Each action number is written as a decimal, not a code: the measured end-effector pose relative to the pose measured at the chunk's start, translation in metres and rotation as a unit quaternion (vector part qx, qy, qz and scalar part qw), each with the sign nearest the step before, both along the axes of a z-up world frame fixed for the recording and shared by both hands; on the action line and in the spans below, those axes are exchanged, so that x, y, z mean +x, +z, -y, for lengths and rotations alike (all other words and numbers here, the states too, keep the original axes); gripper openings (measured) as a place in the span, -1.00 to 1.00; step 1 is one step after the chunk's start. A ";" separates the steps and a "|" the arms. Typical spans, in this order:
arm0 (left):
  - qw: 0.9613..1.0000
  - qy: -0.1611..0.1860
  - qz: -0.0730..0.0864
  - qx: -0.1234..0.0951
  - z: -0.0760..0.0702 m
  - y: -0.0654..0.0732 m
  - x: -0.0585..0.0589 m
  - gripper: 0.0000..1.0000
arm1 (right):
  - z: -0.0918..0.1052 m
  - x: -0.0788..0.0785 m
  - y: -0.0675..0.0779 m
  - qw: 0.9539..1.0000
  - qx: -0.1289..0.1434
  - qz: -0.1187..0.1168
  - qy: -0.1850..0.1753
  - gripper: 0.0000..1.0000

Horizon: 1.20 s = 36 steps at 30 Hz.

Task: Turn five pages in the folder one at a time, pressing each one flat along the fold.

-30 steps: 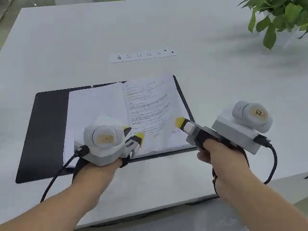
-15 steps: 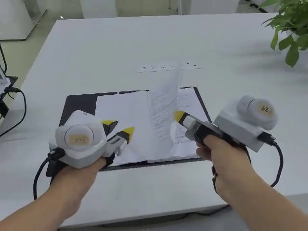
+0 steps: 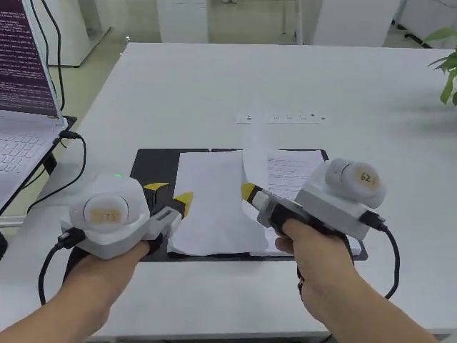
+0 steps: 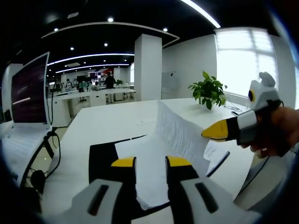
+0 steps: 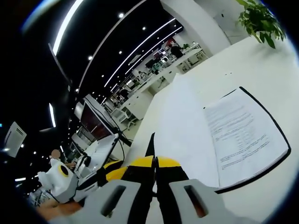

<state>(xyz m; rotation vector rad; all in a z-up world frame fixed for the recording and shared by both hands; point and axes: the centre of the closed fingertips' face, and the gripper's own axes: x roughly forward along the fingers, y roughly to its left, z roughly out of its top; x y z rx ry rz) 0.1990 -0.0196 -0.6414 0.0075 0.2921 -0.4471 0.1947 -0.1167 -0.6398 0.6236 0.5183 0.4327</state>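
Two handheld grippers work over one open folder on a white table [image 3: 214,78]. The right gripper [image 3: 248,191] has its yellow-tipped jaws pressed together on the lower edge of a single page [image 3: 250,157], which stands lifted and curved above the fold; in the right gripper view the sheet runs up and away from between the closed jaws. The left gripper [image 3: 171,194] has its two jaws spread apart with nothing between them. It hovers over the near left part of the folder, with its tips above the black inner cover and the left edge of the paper. In the left gripper view the raised page rises just beyond the open jaws, with the other gripper pinching it from the right. The black folder [image 3: 157,164] lies flat in front of the person, between the two grippers. One stack of blank white sheets [image 3: 211,207] lies on the folder's left half, and one printed page [image 3: 296,171] on its right half, partly behind the right gripper. Behind the folder, near the middle of the table, lies one white power strip [image 3: 282,117]. One open laptop [image 3: 25,86] with a purple-lit screen stands off the table's left edge, and the leaves of one potted plant [image 3: 448,68] show at the far right.
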 end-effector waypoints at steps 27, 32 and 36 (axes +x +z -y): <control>0.999 0.042 -0.020 -0.021 -0.045 -0.016 -0.004 -0.58 | -0.095 -0.003 -0.086 0.990 -0.077 -0.094 0.067 -1.00; 0.998 0.040 -0.037 -0.020 -0.046 -0.029 -0.004 -0.57 | -0.098 -0.003 -0.106 0.986 -0.094 -0.111 0.077 -1.00; 0.998 0.037 -0.053 -0.019 -0.047 -0.039 -0.004 -0.57 | -0.100 -0.004 -0.117 0.985 -0.091 -0.122 0.076 -1.00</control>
